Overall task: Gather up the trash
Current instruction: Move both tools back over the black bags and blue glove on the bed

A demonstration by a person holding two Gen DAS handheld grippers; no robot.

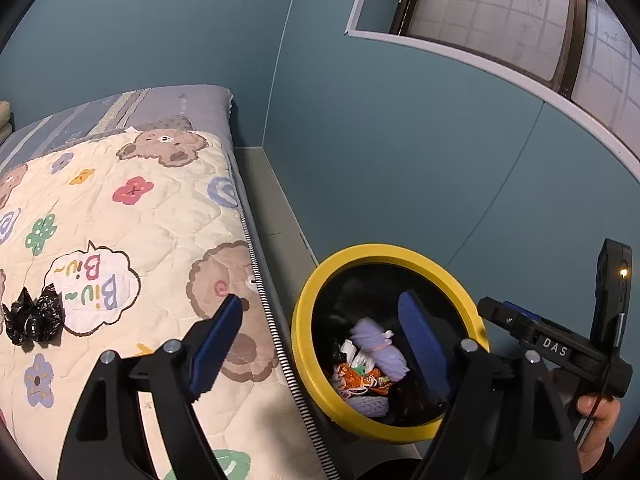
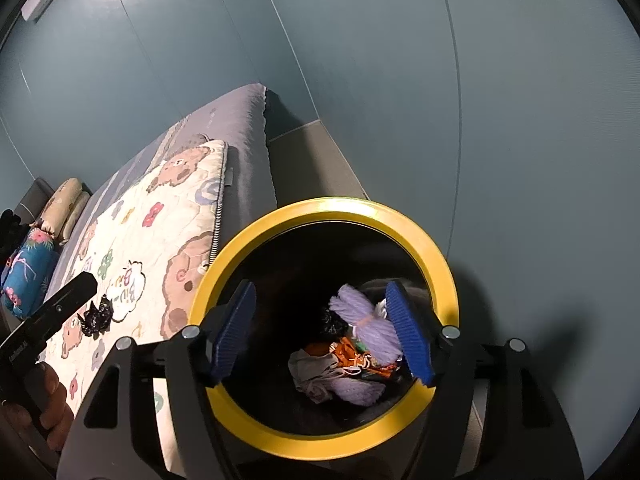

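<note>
Right wrist view: yellow-rimmed bin [image 2: 434, 256] holds purple yarn [image 2: 370, 326], wrappers [image 2: 352, 354].

The bin [image 2: 320, 320] stands on the floor [image 1: 276, 216] just beside the bed [image 1: 140, 216], between the bed and the wall [image 1: 400, 140]. In the bin lie a yarn bundle [image 2: 370, 322], wrappers [image 2: 352, 354] and cloth [image 2: 316, 372]. On the bed's quilt [image 1: 160, 208], well left of the bin, lies a crumpled bag [image 1: 34, 318]. Pillows [image 2: 64, 204] sit at the bed's far end. The right gripper [image 2: 328, 332] hangs over the bin's mouth; the left gripper [image 1: 320, 344] straddles the bed's edge and the bin's rim.
</note>
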